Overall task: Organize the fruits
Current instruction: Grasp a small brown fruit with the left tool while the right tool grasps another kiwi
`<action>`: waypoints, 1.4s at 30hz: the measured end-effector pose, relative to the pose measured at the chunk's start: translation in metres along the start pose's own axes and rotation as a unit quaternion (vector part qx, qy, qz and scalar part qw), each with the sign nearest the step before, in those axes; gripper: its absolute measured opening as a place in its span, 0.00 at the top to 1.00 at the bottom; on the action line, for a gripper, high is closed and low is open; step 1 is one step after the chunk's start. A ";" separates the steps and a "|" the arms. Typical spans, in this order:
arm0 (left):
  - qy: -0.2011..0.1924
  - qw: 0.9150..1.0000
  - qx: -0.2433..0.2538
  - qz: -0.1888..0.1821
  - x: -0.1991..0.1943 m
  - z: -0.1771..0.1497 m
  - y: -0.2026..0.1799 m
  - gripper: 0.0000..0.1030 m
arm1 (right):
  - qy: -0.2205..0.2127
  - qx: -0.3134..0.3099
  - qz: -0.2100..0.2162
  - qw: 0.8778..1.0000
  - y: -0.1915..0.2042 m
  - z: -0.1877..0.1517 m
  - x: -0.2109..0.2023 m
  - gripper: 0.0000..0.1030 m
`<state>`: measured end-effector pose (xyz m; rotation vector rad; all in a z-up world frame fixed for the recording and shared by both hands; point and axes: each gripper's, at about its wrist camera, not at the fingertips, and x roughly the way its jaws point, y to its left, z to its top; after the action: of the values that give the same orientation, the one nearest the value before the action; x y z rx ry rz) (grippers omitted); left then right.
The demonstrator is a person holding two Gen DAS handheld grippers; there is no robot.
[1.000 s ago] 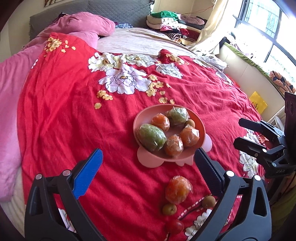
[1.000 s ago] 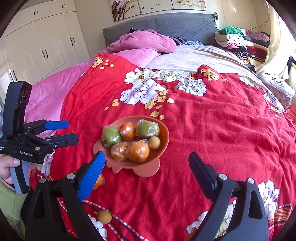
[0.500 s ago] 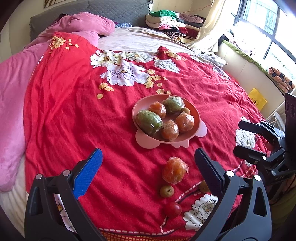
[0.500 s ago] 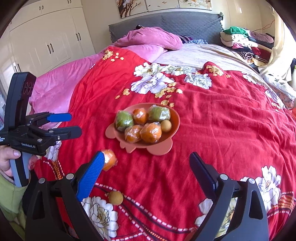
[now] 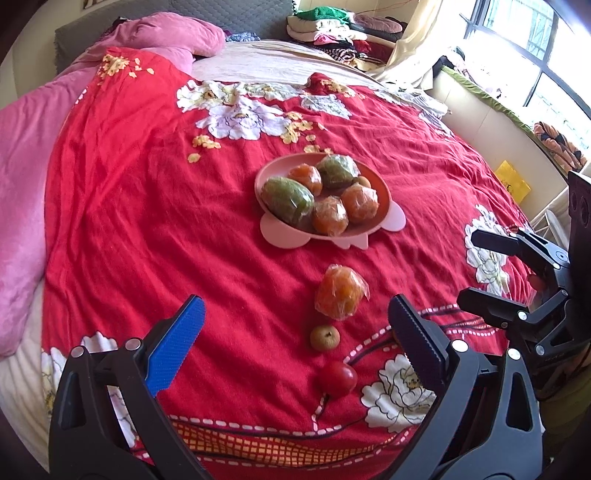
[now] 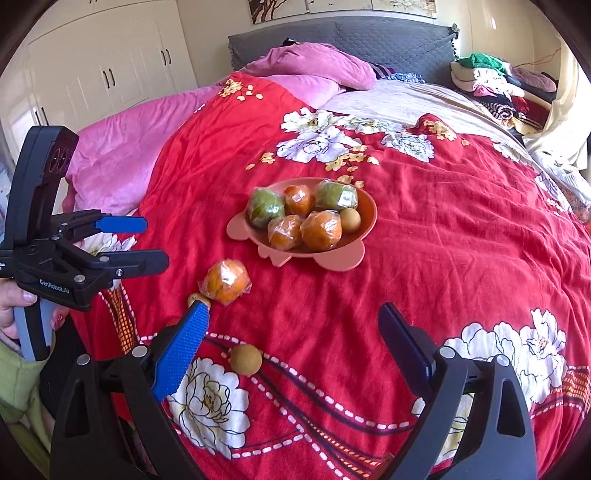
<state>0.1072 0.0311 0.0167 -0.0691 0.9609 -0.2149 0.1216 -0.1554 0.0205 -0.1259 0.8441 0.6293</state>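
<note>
A pink plate [image 5: 266, 173] [image 6: 369, 206] sits mid-bed on the red flowered blanket and holds two wrapped green fruits, three wrapped oranges and a small brown fruit. Nearer me lie a loose wrapped orange [image 5: 340, 291] [image 6: 226, 281], a small brown fruit [image 5: 324, 336], a red tomato [image 5: 337, 377] and a round brown fruit [image 6: 245, 360]. My left gripper [image 5: 295, 306] [image 6: 155, 242] is open and empty, just short of the loose orange. My right gripper [image 6: 293, 308] [image 5: 471, 266] is also open and empty, right of the loose fruits. Its blue finger partly hides one small fruit [image 6: 194, 298].
A pink quilt [image 5: 22, 155] covers the bed's left side, with a pink pillow [image 6: 314, 70] by the grey headboard. Folded clothes [image 5: 332, 26] are piled at the back right. A window and a yellow bag [image 5: 513, 182] are to the right. A hand [image 6: 11, 306] holds the left gripper's handle.
Both grippers have drawn back toward the foot of the bed, so the plate looks farther off and the loose fruits are now in full view. Nothing was grasped.
</note>
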 end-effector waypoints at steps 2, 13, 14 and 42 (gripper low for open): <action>0.001 1.000 0.003 0.000 0.000 -0.003 -0.002 0.10 | 0.001 -0.005 0.002 1.000 0.004 -0.002 0.000 0.10; 0.024 1.000 0.012 -0.014 0.007 -0.020 -0.011 0.10 | 0.028 -0.026 0.006 0.999 0.018 -0.022 0.005 0.11; 0.025 0.999 0.012 -0.016 0.007 -0.021 -0.011 0.10 | 0.030 -0.027 0.006 0.999 0.019 -0.024 0.006 0.11; 0.064 0.996 0.015 -0.062 0.028 -0.031 -0.018 0.50 | 0.076 -0.072 0.018 0.994 0.040 -0.041 0.054 0.76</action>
<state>0.0950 0.0088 -0.0205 -0.0877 1.0818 -0.3512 0.0989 -0.1119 -0.0413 -0.2919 0.9488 0.7204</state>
